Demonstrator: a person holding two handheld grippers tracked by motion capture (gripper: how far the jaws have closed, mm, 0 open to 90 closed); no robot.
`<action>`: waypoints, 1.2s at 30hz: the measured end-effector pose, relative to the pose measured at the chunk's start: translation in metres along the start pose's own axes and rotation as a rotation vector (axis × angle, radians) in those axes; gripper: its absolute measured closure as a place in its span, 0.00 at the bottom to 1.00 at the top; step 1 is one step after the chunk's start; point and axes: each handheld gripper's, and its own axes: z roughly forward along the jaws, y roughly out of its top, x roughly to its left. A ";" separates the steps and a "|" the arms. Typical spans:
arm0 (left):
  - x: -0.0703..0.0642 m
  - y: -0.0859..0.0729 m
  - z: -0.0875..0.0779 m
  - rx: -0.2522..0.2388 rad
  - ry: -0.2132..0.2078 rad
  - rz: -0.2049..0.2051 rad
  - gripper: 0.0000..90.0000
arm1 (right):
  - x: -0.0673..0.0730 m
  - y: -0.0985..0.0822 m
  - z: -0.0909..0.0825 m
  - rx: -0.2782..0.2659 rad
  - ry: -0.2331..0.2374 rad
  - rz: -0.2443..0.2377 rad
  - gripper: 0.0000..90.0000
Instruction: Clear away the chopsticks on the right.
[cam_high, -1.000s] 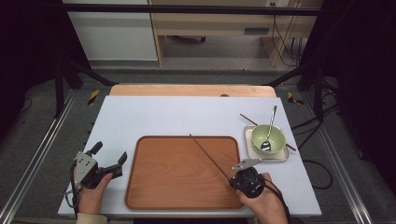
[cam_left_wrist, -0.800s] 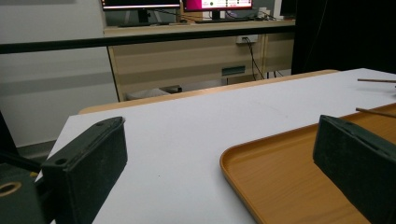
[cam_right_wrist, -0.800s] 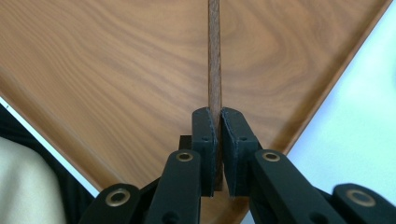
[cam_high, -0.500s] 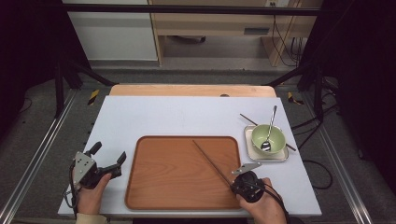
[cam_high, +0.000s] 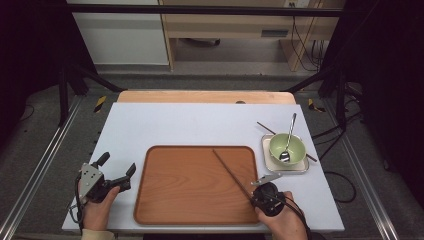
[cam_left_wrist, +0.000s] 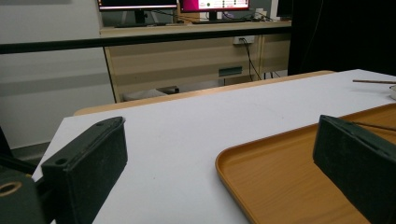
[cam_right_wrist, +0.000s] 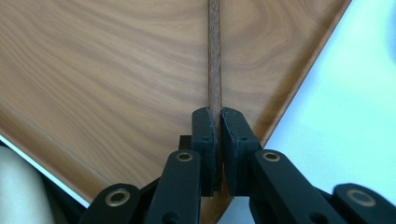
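Note:
A brown wooden tray (cam_high: 190, 185) lies at the front middle of the white table. My right gripper (cam_high: 256, 192) at the tray's front right corner is shut on a dark wooden chopstick (cam_high: 230, 170), which slants up and left over the tray. In the right gripper view the chopstick (cam_right_wrist: 214, 56) runs straight up from between the pressed jaws of my right gripper (cam_right_wrist: 217, 116), above the tray (cam_right_wrist: 107, 70). My left gripper (cam_high: 117, 167) rests on the table left of the tray, open and empty. In the left gripper view its wide-apart fingers (cam_left_wrist: 88, 163) frame the tray's corner (cam_left_wrist: 261, 172).
A green bowl (cam_high: 287, 147) with a metal spoon (cam_high: 287, 140) sits on a small square plate (cam_high: 301, 169) right of the tray. A second chopstick (cam_high: 266, 128) lies behind the bowl. The table's front edge runs just before both hands.
The chopstick in my right gripper has swung, its far tip shifting right over the tray. The right gripper has turned slightly. The left gripper has stayed put.

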 end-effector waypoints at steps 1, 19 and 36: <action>0.000 0.000 0.000 -0.001 0.000 -0.001 0.03 | 0.000 0.000 0.001 -0.002 -0.002 -0.001 0.94; 0.000 0.000 0.001 0.001 -0.003 -0.003 0.03 | 0.000 0.001 -0.003 -0.050 0.016 0.006 0.90; 0.001 -0.001 0.001 0.000 -0.004 -0.002 0.03 | -0.008 0.000 -0.003 -0.234 -0.013 -0.030 0.71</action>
